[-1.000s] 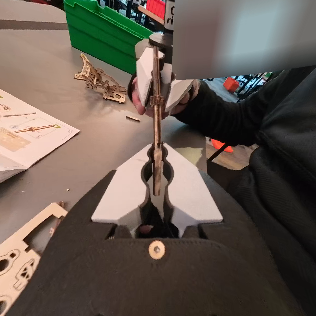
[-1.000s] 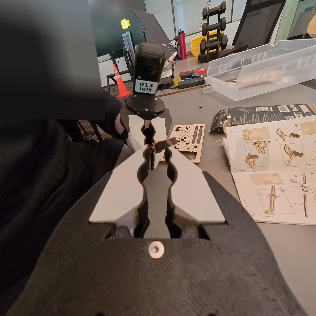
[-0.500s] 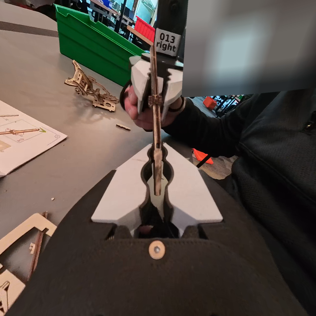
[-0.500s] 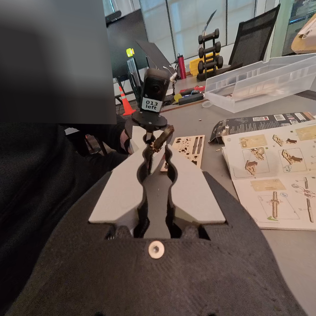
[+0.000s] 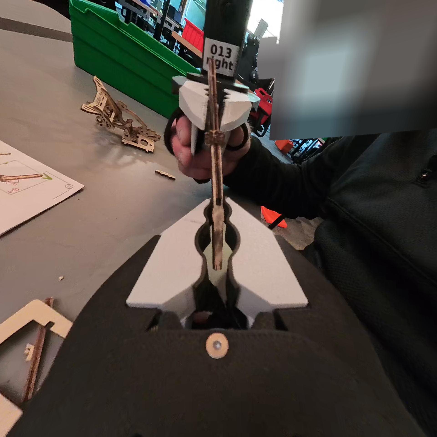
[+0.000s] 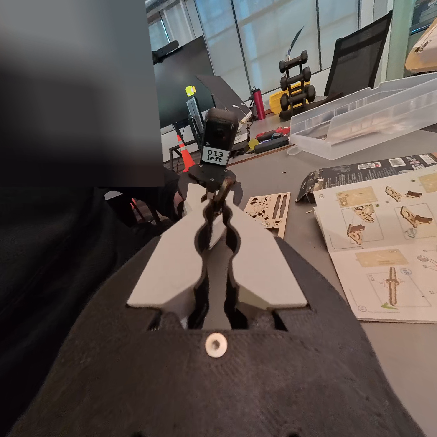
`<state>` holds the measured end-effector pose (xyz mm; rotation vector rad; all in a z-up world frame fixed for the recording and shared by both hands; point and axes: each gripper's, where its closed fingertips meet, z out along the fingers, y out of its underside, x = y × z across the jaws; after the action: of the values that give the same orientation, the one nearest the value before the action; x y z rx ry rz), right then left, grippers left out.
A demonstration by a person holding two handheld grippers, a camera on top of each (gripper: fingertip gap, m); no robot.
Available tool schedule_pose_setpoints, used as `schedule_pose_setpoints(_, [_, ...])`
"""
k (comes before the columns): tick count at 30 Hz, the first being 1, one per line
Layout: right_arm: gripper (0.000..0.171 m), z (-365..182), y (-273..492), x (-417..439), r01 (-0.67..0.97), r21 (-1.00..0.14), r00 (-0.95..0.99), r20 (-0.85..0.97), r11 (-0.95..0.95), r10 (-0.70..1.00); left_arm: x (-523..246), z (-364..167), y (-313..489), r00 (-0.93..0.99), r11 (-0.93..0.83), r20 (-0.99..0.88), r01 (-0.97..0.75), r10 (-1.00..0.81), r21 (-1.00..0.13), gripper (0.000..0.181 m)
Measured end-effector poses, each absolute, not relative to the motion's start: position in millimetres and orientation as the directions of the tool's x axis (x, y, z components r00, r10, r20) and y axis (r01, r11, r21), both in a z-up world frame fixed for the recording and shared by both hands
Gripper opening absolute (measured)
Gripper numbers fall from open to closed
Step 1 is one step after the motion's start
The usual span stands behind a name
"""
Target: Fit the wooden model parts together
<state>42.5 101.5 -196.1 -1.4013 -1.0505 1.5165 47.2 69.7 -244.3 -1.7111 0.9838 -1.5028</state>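
Note:
A long thin wooden strip with a small cross piece on it spans between the two grippers, held in the air above the grey table. My left gripper is shut on the strip's near end. My right gripper faces it, held in a hand, its white fingers closed around the strip at the cross piece. In the right wrist view my right gripper pinches the wooden part at its fingertips, with the left gripper just behind.
A green bin and a partly built wooden model stand at the back left, with a small loose piece nearby. Instruction sheets, a cut-out wooden sheet, a black box and a clear bin lie to the right. Some 6 centimetres of space lies between my two pairs of fingers.
Both grippers have tilted upward while still holding the strip. The right gripper has come closer to the left. In the right wrist view the wooden part has turned from sideways to more upright.

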Motion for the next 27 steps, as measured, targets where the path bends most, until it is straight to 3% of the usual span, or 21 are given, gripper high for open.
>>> schedule_pose_setpoints(7, [0.002,-198,99,45,0.007,-0.949,-0.080,-0.315,-0.316,0.946,44,-239,72,0.043,-0.517,0.515,-0.088,-0.856,-0.852,0.004])
schedule_pose_setpoints(12, [0.000,-226,111,51,0.159,-0.962,0.025,-0.221,-0.223,0.975,40,-221,69,-0.018,-0.504,0.506,-0.051,-0.863,-0.862,0.003])
schedule_pose_setpoints(17, [0.000,-205,110,56,0.047,-0.963,-0.026,-0.266,-0.265,0.964,40,-222,68,-0.052,-0.555,0.557,-0.036,-0.829,-0.831,0.003])
schedule_pose_setpoints(22, [0.014,-197,100,46,0.016,-0.964,-0.066,-0.266,-0.266,0.962,40,-222,68,-0.076,-0.594,0.594,-0.018,-0.801,-0.804,0.003])
schedule_pose_setpoints(27, [0.007,-184,99,50,-0.052,-0.959,-0.087,-0.274,-0.280,0.958,42,-226,67,-0.067,-0.584,0.585,-0.040,-0.808,-0.811,0.003])
